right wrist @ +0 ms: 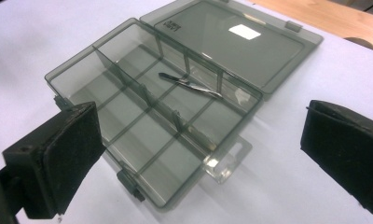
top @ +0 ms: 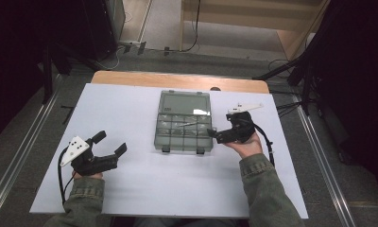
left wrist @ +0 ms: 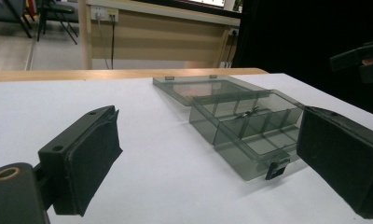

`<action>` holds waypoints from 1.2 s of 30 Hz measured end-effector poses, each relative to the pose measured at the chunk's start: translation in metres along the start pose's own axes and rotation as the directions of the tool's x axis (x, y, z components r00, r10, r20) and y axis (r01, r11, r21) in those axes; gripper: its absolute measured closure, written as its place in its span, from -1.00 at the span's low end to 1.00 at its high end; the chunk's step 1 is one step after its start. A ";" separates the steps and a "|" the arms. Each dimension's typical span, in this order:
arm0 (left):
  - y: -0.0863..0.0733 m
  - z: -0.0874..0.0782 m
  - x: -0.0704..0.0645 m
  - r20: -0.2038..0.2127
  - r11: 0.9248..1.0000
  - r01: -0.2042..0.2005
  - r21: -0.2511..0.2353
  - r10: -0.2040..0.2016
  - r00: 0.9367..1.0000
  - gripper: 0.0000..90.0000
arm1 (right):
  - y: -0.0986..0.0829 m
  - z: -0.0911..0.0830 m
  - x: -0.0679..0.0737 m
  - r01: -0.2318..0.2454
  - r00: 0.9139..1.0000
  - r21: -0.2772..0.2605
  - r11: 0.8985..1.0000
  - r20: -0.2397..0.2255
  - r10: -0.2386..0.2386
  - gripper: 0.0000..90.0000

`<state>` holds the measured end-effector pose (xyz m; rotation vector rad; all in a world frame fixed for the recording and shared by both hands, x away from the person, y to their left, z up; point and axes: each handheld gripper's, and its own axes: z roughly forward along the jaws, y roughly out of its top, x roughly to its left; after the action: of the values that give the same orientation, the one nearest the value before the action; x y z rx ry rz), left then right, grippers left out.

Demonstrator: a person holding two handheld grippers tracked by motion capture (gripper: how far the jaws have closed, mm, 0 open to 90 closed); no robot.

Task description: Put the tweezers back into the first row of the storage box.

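Note:
A smoky transparent compartment box (top: 158, 138) (left wrist: 231, 157) (right wrist: 72, 71) lies open mid-table, its lid (top: 184, 103) (right wrist: 231, 42) folded flat away from me. Metal tweezers (top: 187, 124) (left wrist: 250, 113) (right wrist: 189, 85) rest inside, slanted across the dividers. My left gripper (top: 111, 142) (left wrist: 208, 126) sits low at the front left, open and empty, a hand's width from the box's left side. My right gripper (top: 220, 125) (right wrist: 201, 116) is open at the box's right edge, jaws pointing into it, holding nothing. In the left gripper view the right gripper (left wrist: 362, 58) shows at the far right.
A white sheet (top: 130, 179) covers the wooden table (top: 177, 81), whose far edge is bare. A clear hang tab (right wrist: 224, 163) juts from the box's right end. Dark stands and cables (top: 291, 71) crowd the floor beyond both far corners.

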<state>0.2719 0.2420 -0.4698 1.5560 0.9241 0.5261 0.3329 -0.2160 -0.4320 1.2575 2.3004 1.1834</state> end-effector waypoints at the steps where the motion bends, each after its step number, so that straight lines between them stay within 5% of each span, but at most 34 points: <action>1: 0.000 0.000 0.000 -0.001 1.000 0.001 0.000 -0.001 1.000 -0.87 | -0.003 -0.002 0.000 -0.004 1.000 -0.001 1.000 0.000 0.004 -1.00; 17: 0.000 0.000 0.001 0.006 1.000 0.011 -0.003 -0.011 1.000 -0.87 | -0.047 -0.037 0.007 -0.047 0.997 -0.163 0.986 0.046 0.055 -1.00; 20: 0.000 0.000 0.001 0.005 1.000 0.016 -0.002 -0.016 1.000 -0.87 | -0.052 -0.041 0.005 -0.063 0.996 -0.155 0.986 0.048 0.071 -1.00; 25: 0.000 -0.001 0.001 0.001 1.000 0.017 -0.004 -0.017 1.000 -0.87 | -0.074 -0.051 0.003 -0.069 0.994 -0.237 0.969 0.072 0.088 -1.00; 27: 0.000 -0.001 0.001 0.003 1.000 0.018 0.001 -0.018 1.000 -0.87 | -0.078 -0.053 0.003 -0.071 0.993 -0.229 0.971 0.076 0.091 -1.00; 36: -0.001 0.000 0.001 0.011 1.000 0.018 0.007 -0.019 1.000 -0.87 | -0.100 -0.060 0.005 -0.068 0.991 -0.306 0.950 0.087 0.099 -1.00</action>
<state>0.2723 0.2426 -0.4706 1.5540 0.9319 0.5010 0.2383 -0.2731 -0.4696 1.2759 1.9206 1.4032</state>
